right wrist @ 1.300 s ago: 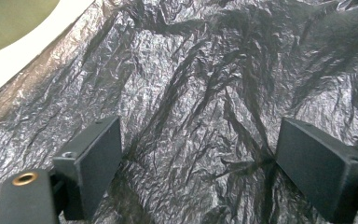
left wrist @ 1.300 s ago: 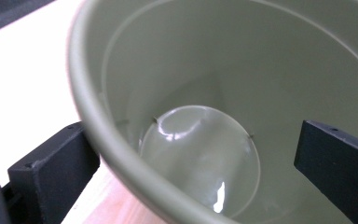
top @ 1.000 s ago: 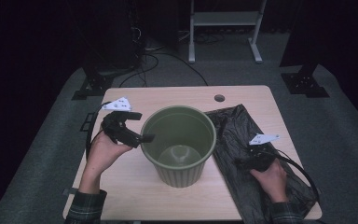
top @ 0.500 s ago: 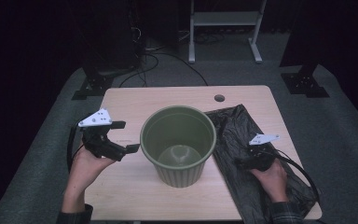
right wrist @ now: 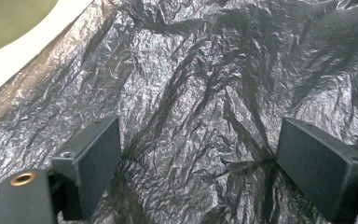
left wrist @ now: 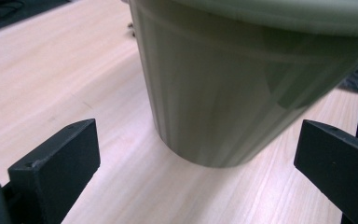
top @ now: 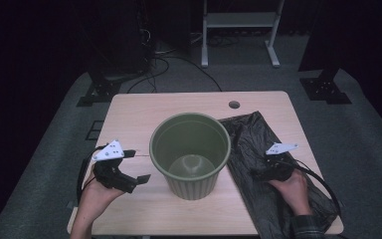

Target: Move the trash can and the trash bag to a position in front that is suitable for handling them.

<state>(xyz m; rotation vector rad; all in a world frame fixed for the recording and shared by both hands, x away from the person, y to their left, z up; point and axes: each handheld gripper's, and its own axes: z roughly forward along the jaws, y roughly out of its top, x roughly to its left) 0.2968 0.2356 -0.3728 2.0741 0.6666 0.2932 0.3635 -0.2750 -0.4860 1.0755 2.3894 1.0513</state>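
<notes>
Dark floor and cables surround a pale wooden table. At its middle stands a green bin, upright and empty, its inside bare. A black bag lies crumpled flat on the right side of the table, its left edge just beside the bin's foot and its near end hanging past the table's near edge.

Judging from this, the work looks like lining the bin with the bag, and it is barely begun: nothing has been lifted, the bag is not opened, and the bin has no liner. What is left is to pinch the bag, shake it open, and fit it over the rim.

The left gripper is held low over the near left part of the table, pointing right toward the bin's lower wall. Its jaws are spread wide with nothing between them; in the left gripper view the bin stands ahead of them, apart from both. The left hand comes in from the near edge.

The right gripper rests low over the bag, pointing left toward the bin. Its jaws are also spread; in the right gripper view the wrinkled bag lies between and under them, not yet pinched. Whether their tips touch the plastic I cannot tell.
</notes>
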